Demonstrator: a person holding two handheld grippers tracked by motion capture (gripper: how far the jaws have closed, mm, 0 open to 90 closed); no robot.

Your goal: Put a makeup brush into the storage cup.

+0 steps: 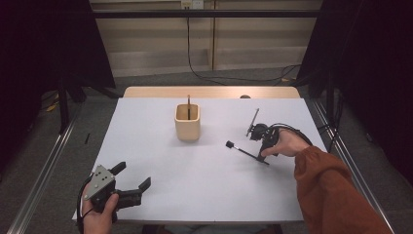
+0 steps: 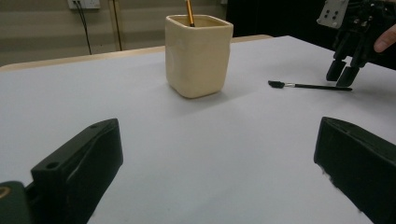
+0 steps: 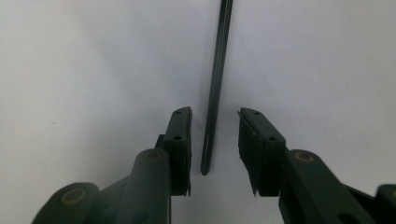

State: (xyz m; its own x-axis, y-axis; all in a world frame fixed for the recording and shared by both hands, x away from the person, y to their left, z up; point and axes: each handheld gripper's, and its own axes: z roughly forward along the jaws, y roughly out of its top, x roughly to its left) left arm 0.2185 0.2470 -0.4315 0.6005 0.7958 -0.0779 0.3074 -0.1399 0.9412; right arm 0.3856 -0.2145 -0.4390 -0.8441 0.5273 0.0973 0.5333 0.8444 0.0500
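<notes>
Judging from one brown stick already standing in the cream cup (image 1: 187, 123), the job is underway: the right gripper (image 3: 214, 154), jaws narrowly parted, straddles the black brush (image 1: 246, 152) lying right of the cup, ungrasped, while the left gripper (image 1: 131, 176) waits wide at the near-left.

A white worktop (image 1: 160, 185) with a pale wooden far edge stands on grey carpet (image 1: 160, 80). Behind it runs a beige panelled wall (image 1: 253, 44) with a socket (image 1: 191, 4), from which a black cable (image 1: 195, 73) drops to the floor. Black curtains (image 1: 48, 44) hang on both sides.
</notes>
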